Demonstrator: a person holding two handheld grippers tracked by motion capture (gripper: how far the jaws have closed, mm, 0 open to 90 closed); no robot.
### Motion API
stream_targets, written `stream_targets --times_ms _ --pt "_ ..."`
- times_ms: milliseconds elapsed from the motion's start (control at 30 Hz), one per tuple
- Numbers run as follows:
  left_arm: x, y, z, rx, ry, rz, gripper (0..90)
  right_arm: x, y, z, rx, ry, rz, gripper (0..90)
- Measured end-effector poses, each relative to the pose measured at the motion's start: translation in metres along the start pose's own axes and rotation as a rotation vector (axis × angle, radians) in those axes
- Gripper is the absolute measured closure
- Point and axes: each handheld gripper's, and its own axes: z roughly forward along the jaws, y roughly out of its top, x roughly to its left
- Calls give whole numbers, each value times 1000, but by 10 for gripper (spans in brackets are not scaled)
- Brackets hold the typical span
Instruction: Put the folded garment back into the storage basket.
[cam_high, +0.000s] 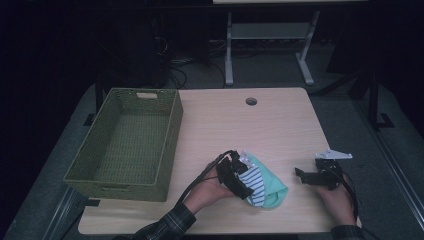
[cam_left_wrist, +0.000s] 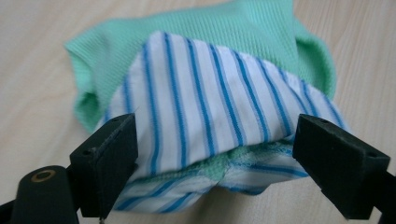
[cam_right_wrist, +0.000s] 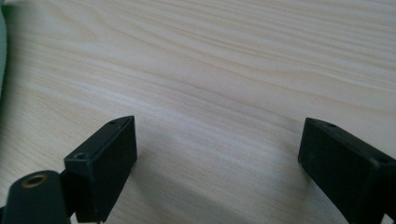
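Now, left gripper (cam_left_wrist: 215, 154) at striped cloth (cam_left_wrist: 210, 107), jaws wide apart, one on each side of blue-and-white fold, left jaw touching its edge, right jaw just beside, not pinching. Striped cloth lying on green cloth (cam_left_wrist: 205, 32), both bunched together near front edge of table (cam_high: 240, 120). Right gripper (cam_right_wrist: 217, 158) well apart to right, jaws spread wide over bare wood, holding nothing. Green woven basket (cam_high: 170, 145) at left side of table, away from cloth pile.
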Motion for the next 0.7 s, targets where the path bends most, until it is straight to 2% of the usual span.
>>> stream_targets --times_ms 267,333,400,533,633,700 --pt "-4 -7 20 46 -3 4 126 0 0 0 -1 0 0 111" --pt "-3 -8 20 56 1 27 125 0 0 0 -1 0 0 112" --pt "-5 -9 22 52 12 32 126 0 0 0 -1 -1 2 112" --pt "-9 -9 23 70 43 67 132 0 0 0 -1 -3 2 113" --pt "-9 -9 22 66 58 77 174 0 0 0 -1 -3 3 113" --pt "-6 -10 19 66 61 76 251 0 0 0 0 -4 2 113"
